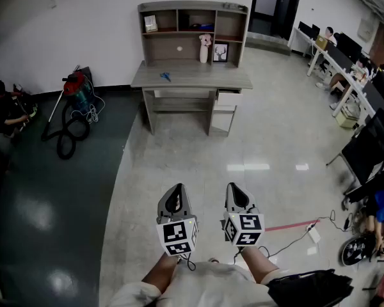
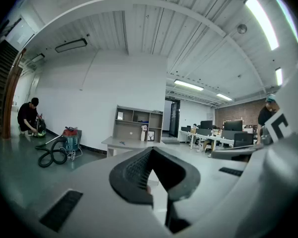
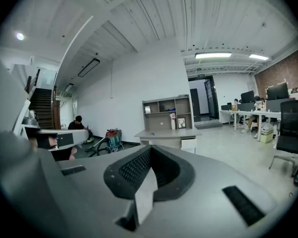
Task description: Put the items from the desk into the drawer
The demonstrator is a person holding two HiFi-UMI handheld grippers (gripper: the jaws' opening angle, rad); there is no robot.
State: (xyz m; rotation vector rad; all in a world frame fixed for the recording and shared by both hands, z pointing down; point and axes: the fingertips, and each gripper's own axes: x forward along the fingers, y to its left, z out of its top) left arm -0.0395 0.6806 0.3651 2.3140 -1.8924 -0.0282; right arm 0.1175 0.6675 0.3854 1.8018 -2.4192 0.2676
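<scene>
A grey desk (image 1: 192, 77) with a shelf unit on top stands against the far wall, well away from me. Small blue scissors (image 1: 165, 77) lie on its top. A white vase with a pink toy (image 1: 205, 48) and a picture frame (image 1: 221, 53) stand at the back of the desktop. A white drawer (image 1: 229, 98) under the right side sticks out a little. My left gripper (image 1: 175, 197) and right gripper (image 1: 237, 194) are held side by side low in the head view, both shut and empty. Each points toward the desk (image 2: 131, 133) (image 3: 169, 128).
A red and blue vacuum cleaner (image 1: 77, 89) with a black hose sits left of the desk. A person crouches (image 1: 6, 107) at the far left. Office desks and chairs (image 1: 365, 101) line the right side. A power strip and cable (image 1: 313, 233) lie on the floor at right.
</scene>
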